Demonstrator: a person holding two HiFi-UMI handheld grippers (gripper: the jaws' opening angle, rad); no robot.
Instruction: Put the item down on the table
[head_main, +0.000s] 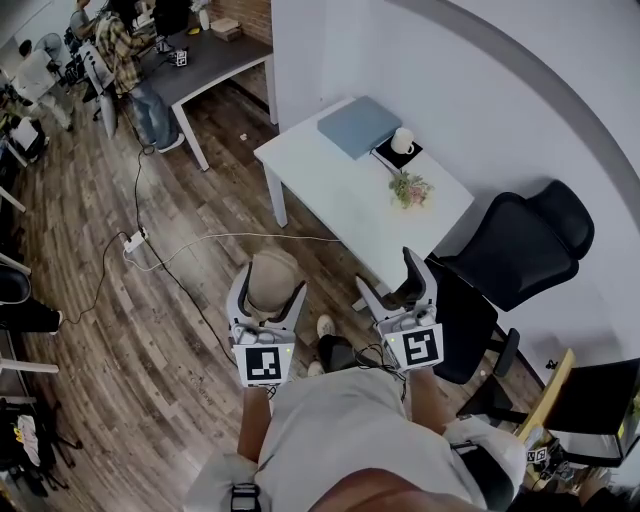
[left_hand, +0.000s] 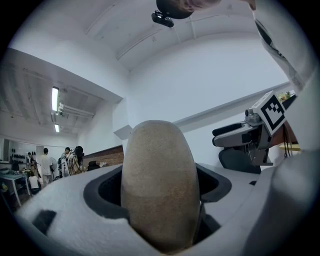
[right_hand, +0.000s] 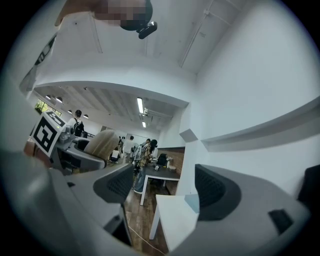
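The table (head_main: 330, 190) lies ahead, well apart from us. A folder (head_main: 358, 125), plant (head_main: 410, 188) and cup (head_main: 402, 141) crowd its far end, and a careless set-down could knock them. The left gripper (head_main: 270, 285) clenches the tan rounded item (left_hand: 159, 185), held above the floor; we judge its smooth curve may slip free. The right gripper (head_main: 397, 285) gapes, empty. No legible writing, only square markers (head_main: 264, 364).

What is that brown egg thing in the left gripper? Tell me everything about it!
It is a tan, egg-shaped item with a matte, slightly grainy surface, like stone or felt. It stands upright, clamped in the left gripper, whose jaws press its sides. It hangs over the wooden floor, short of the white table.
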